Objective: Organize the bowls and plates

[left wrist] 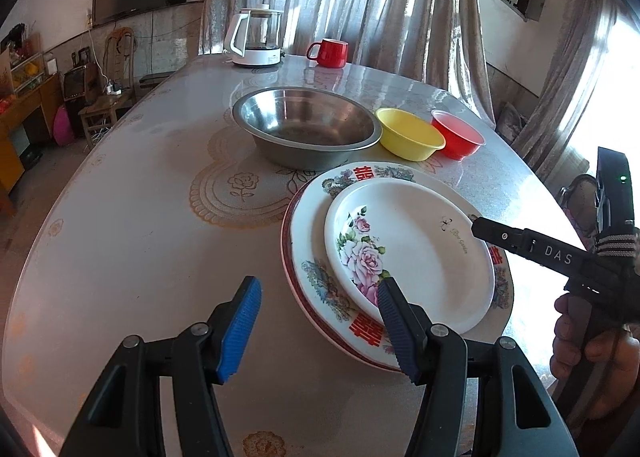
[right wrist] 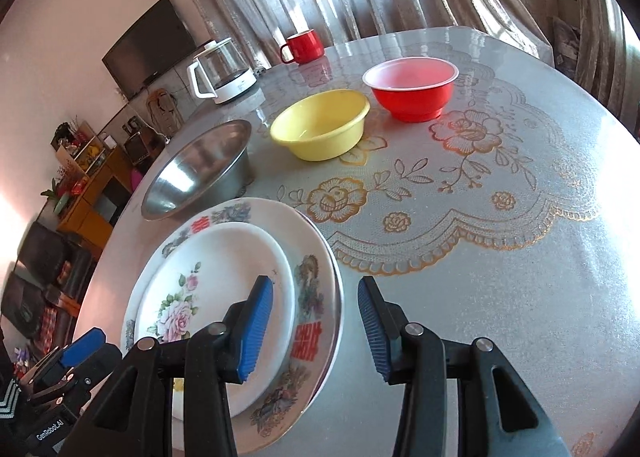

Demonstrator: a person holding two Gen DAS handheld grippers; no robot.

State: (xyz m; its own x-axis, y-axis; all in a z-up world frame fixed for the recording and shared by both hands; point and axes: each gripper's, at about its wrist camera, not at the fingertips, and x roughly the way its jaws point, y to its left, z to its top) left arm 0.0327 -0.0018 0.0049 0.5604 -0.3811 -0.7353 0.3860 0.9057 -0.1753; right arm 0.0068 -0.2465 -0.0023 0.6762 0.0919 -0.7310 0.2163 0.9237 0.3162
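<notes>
The rose plate is glossy white and shallow, and it lies stacked on a wider plate with red characters and a dark red rim. Both sit between the two claws. The left claw hovers spread wide and empty, its right ribbed blue pad over the near rim of the stack. The right claw is also agape and holds nothing, its left pad above the rose plate. Beyond the plates stand a round steel bowl, a yellow plastic bowl and a red bowl. The worktop is shiny, with a gold floral print.
</notes>
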